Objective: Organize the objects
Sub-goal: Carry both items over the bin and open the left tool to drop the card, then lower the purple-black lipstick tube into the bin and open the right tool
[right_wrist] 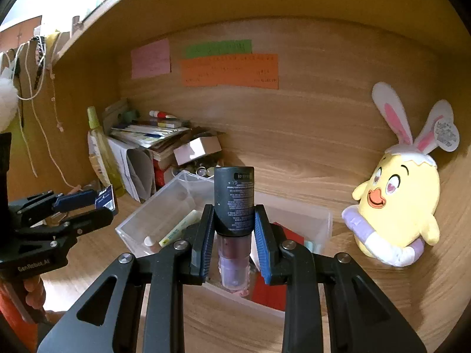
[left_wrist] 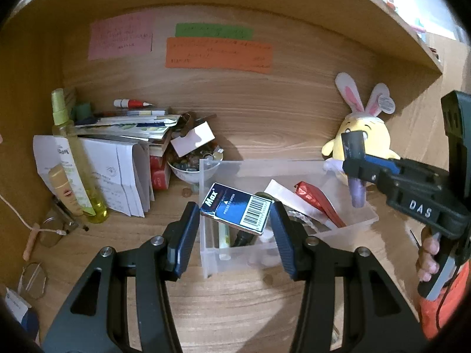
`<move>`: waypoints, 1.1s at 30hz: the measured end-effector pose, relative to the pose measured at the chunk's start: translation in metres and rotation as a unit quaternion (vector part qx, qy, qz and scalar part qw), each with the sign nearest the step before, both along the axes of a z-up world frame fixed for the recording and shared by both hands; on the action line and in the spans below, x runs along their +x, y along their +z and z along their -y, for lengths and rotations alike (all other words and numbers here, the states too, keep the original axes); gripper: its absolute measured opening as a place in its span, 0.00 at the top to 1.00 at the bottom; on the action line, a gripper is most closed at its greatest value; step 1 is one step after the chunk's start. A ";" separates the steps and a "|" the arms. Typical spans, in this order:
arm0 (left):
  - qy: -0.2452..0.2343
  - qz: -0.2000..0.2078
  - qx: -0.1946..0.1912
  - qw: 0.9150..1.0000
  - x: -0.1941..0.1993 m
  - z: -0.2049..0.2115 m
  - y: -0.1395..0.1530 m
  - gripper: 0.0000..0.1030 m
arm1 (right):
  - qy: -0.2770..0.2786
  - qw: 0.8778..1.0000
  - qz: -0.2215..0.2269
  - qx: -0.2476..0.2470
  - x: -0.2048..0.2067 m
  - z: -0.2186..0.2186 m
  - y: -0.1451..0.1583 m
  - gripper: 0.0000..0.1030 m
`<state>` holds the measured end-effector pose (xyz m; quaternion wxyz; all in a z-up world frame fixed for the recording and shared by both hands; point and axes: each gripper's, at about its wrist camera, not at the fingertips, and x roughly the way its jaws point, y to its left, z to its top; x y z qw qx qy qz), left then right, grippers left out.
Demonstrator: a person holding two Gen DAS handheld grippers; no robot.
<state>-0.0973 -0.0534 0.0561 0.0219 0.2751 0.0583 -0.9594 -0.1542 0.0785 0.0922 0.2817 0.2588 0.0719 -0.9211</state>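
In the left wrist view my left gripper [left_wrist: 234,210] is shut on a small blue "Max" box [left_wrist: 229,203] with a barcode, held tilted above the near left corner of a clear plastic bin [left_wrist: 294,163]. My right gripper [right_wrist: 234,207] is shut on a small bottle [right_wrist: 234,194] with a dark printed cap and a clear purple lower part, upright over the bin [right_wrist: 321,209]. Seen from the left wrist, the right gripper [left_wrist: 357,161] and the bottle [left_wrist: 357,195] hang over the bin's right end. The left gripper [right_wrist: 103,206] with the box [right_wrist: 105,198] shows at the left of the right wrist view.
The bin holds a red packet [left_wrist: 312,197], a white tube and a marker. A yellow plush chick [right_wrist: 397,206] with bunny ears leans on the back wall at right. At left stand a paper pile [left_wrist: 126,129], a yellow spray bottle [left_wrist: 70,153] and a bowl [left_wrist: 191,173] of small items.
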 end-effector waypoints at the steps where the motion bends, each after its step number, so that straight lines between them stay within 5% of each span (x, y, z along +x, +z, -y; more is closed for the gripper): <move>1: 0.001 0.003 0.000 1.000 -0.003 0.001 -0.001 0.52 | -0.001 1.000 0.003 0.002 -0.003 0.002 -0.003 0.77; 12: 0.004 0.050 0.012 0.999 -0.034 0.010 -0.031 0.52 | -0.009 0.998 0.057 0.027 -0.034 0.012 -0.042 0.77; 25: -0.014 0.060 0.022 0.998 -0.038 0.004 -0.036 0.47 | -0.002 0.994 0.095 0.048 -0.044 0.018 -0.064 0.77; 33: -0.010 0.037 0.025 0.999 -0.021 0.005 -0.021 0.31 | -0.011 0.997 0.066 0.038 -0.032 0.012 -0.046 0.53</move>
